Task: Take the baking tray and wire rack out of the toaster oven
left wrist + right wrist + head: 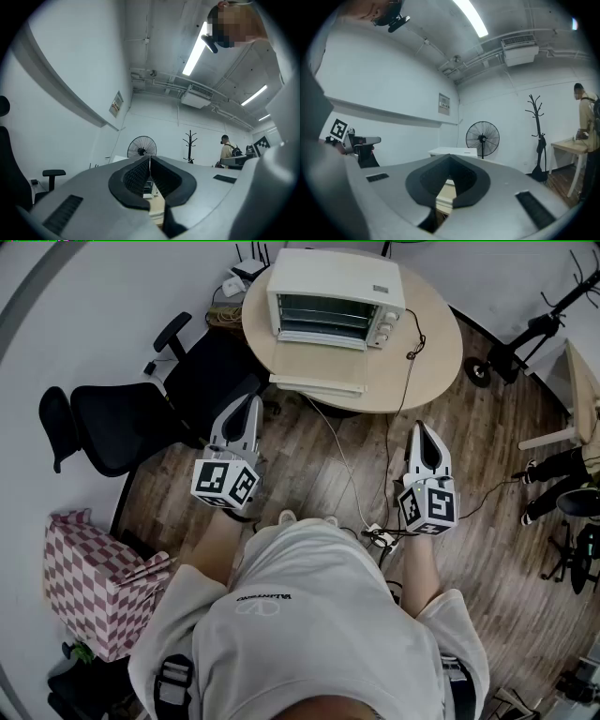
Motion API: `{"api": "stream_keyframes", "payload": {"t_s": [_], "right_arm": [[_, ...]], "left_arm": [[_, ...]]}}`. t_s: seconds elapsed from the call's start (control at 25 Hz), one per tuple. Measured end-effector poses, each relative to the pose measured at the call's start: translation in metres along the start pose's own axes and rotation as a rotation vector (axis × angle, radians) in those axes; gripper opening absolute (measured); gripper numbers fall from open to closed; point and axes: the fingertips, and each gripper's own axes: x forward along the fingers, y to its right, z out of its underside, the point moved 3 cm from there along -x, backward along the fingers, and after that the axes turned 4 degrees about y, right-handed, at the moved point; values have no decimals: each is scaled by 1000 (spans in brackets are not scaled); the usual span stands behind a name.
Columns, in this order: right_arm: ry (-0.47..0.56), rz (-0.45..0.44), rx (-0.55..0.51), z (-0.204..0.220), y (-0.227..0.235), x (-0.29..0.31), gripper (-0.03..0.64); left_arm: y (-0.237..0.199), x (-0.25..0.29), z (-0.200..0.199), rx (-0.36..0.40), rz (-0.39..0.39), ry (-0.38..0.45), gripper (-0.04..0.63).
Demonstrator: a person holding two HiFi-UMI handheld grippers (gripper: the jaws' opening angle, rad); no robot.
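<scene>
Left gripper (pixel 246 407), right gripper (pixel 420 432): jaws together, empty, level, well short of round table (pixel 441 362). Toaster oven (pixel 336 298) on table, far side. Tray and rack presumably inside, not distinguishable. Hazards: floor cable (pixel 349 470) underfoot causes trip; jaws unopened at approach push rack deeper.

Head view steeply down over toaster oven (pixel 336 296); level gripper views share fan (pixel 141 146)

cream toaster oven (pixel 336 296) on the round wooden table (pixel 431 357)
boxy, upright, front turned toward the camera, knobs at the front's right end; thin bars of the wire rack (pixel 323 311) show inside; the baking tray cannot be told.
</scene>
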Motion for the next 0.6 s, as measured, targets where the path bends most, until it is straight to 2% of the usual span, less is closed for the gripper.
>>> {"api": "stream_keyframes", "payload": {"t_s": [0.4,0.48,0.6], "right_arm": [[4,6,22,2,-1,-3,1],[12,-20,72,3,-4,-2,2],[34,-97,209,6,-16,6,2]], "left_arm": [[-2,-3,1,-8,-2,4,8],[-1,-3,1,-14,1,1,8],[0,-2,1,-54,16,7,8]]}}
